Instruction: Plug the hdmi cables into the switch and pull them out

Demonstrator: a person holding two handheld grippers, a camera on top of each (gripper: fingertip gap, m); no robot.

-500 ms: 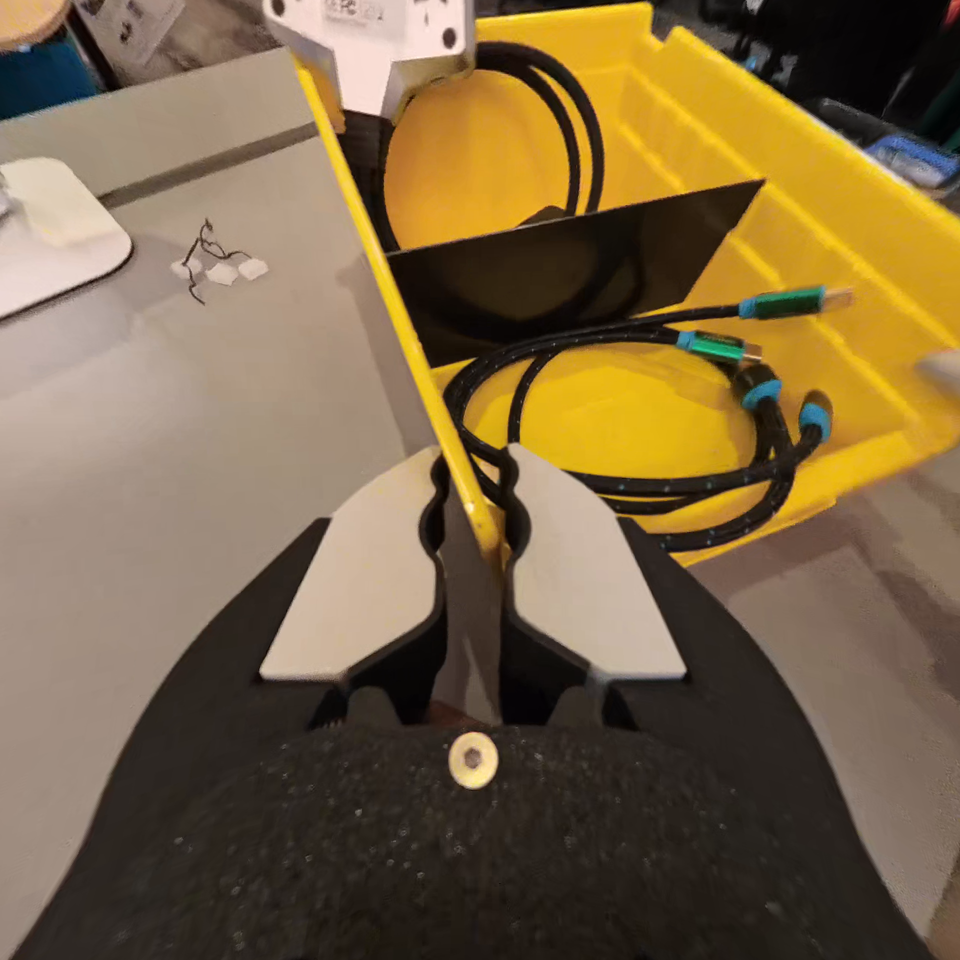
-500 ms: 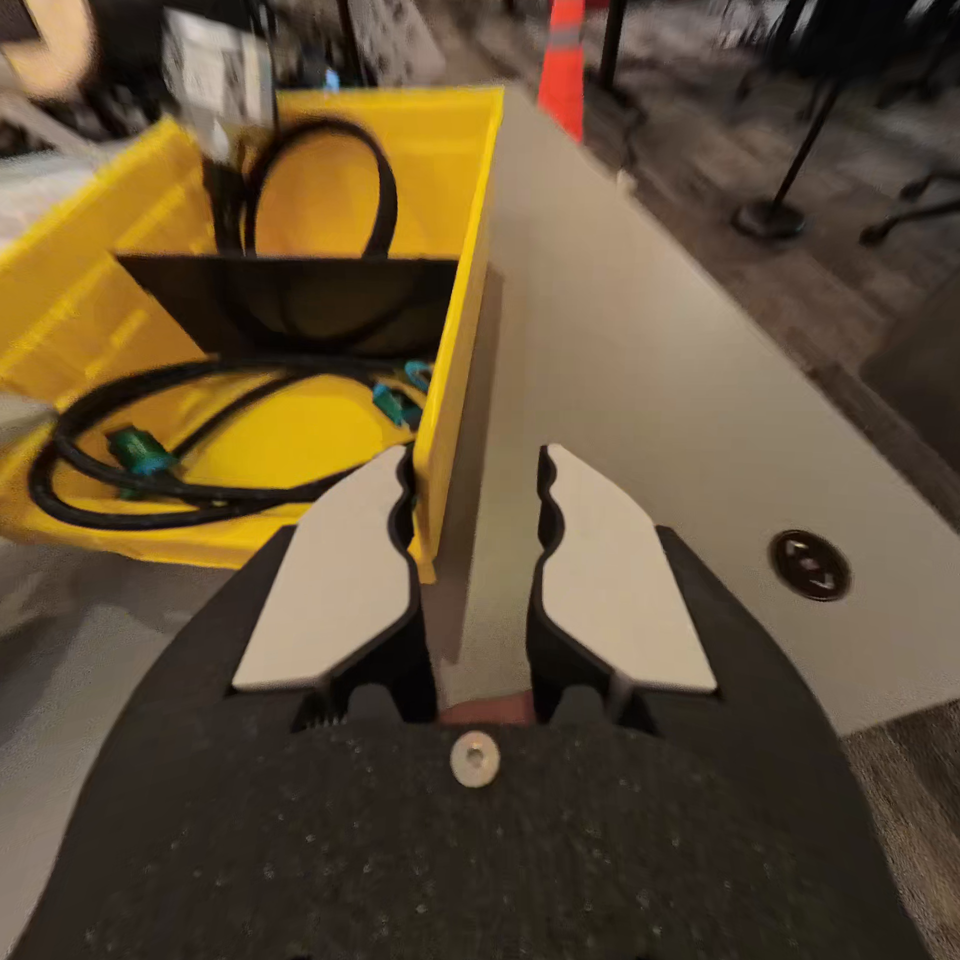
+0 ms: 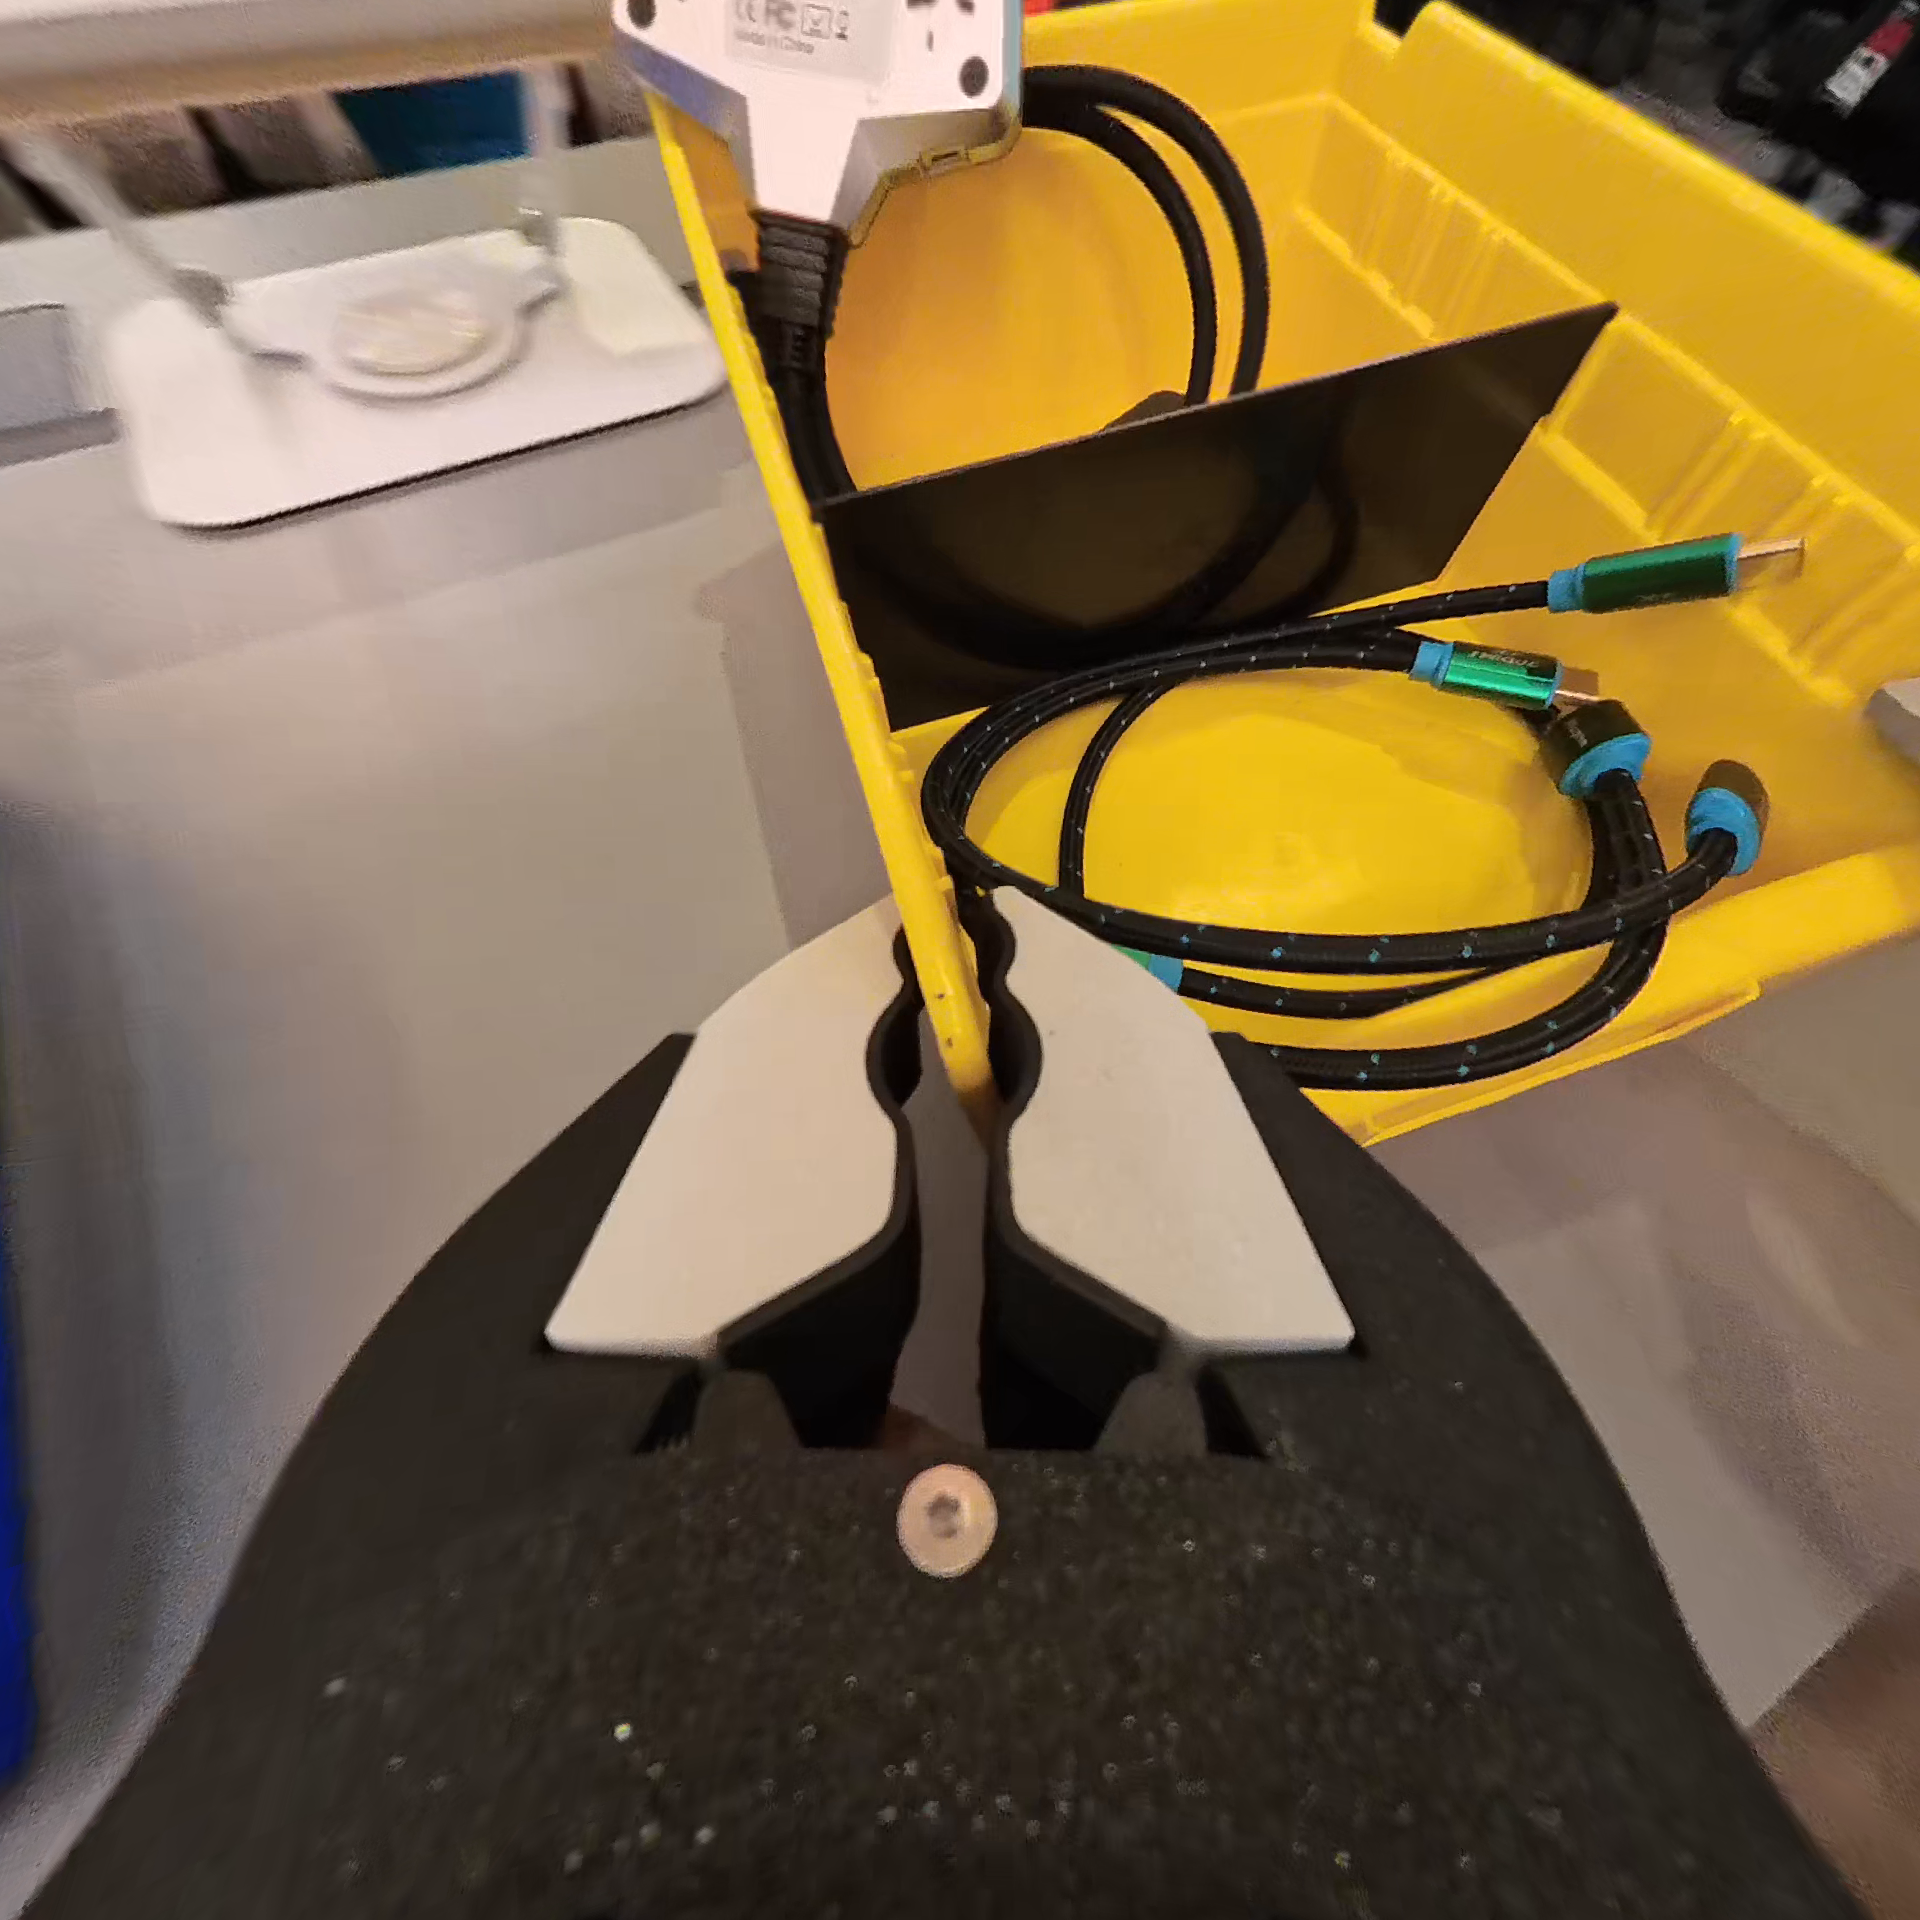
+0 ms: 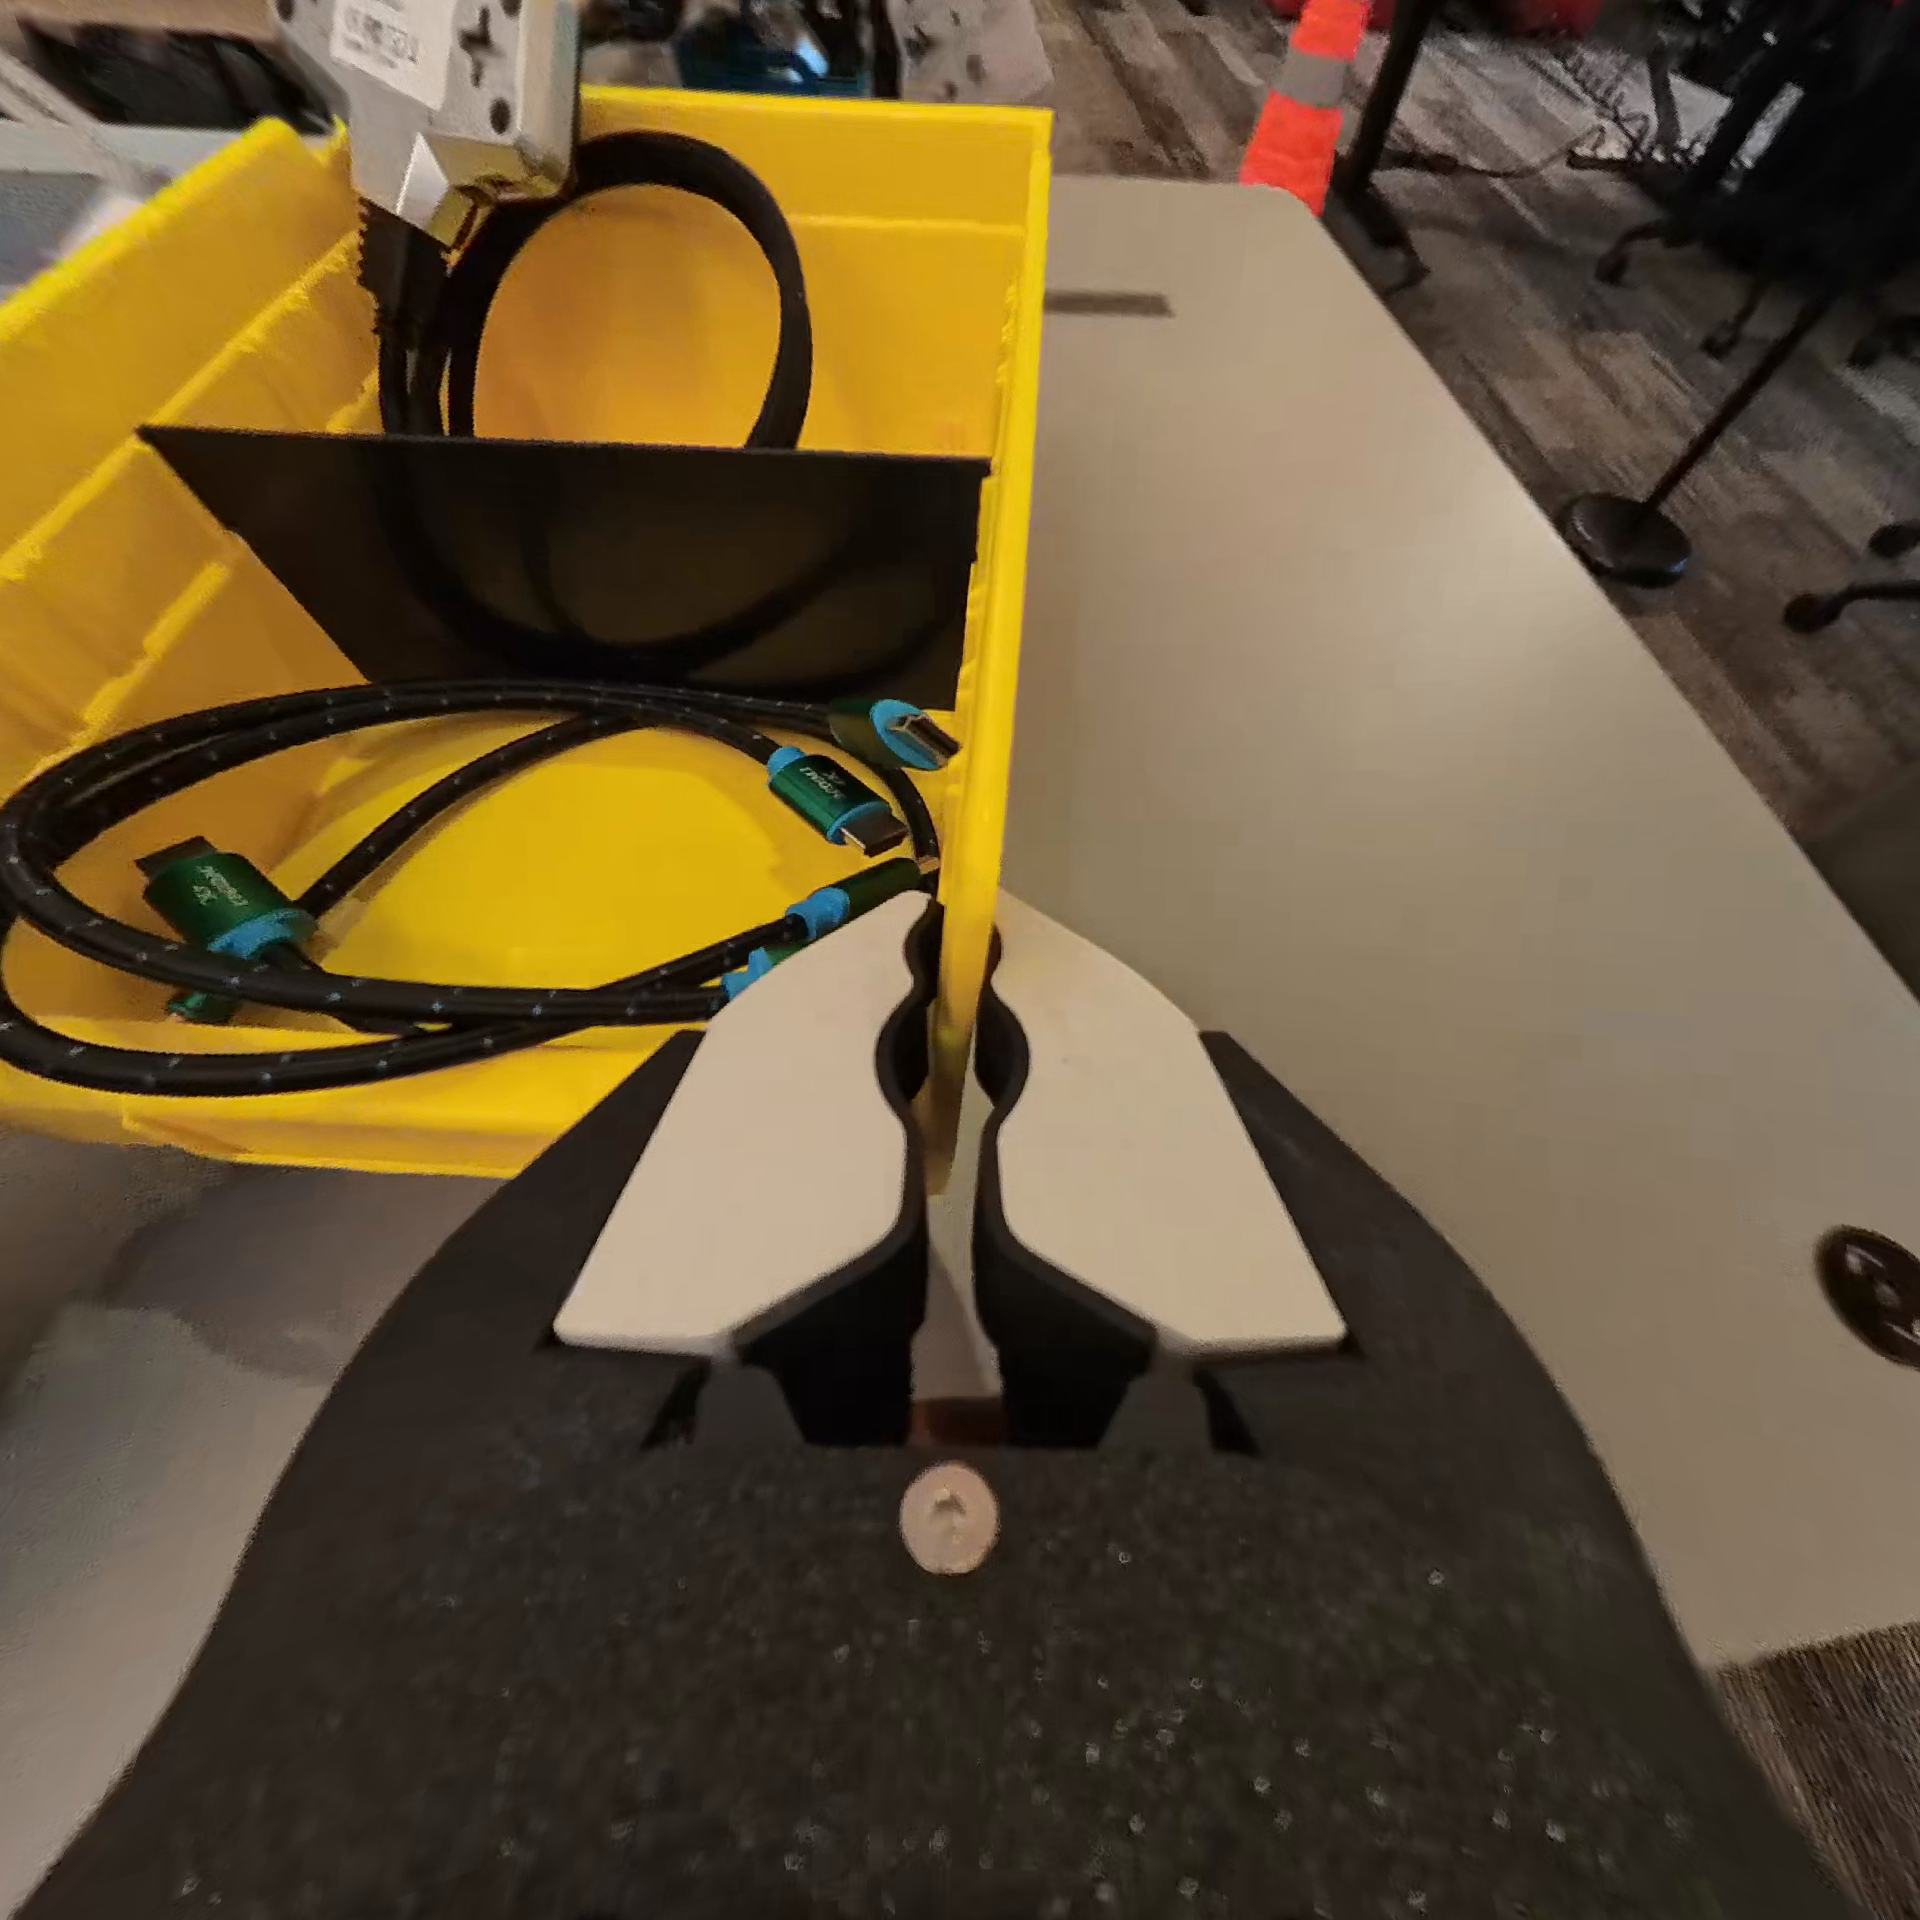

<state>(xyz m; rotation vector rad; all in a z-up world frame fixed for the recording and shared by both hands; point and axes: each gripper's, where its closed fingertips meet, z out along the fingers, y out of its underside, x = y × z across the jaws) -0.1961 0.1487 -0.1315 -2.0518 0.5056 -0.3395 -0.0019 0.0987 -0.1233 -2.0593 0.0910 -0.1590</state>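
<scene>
Left tool (image 3: pixel 948 940) and right tool (image 4: pixel 961 925) each clamp opposite side walls of the yellow plastic bin (image 3: pixel 1621 343) holding black braided cables (image 3: pixel 1351 935).

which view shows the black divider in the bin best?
Right wrist view: the black divider faces the camera nearly square, both ends visible across the yellow bin. Left wrist view shows the divider at a slant, but unobstructed.
</scene>
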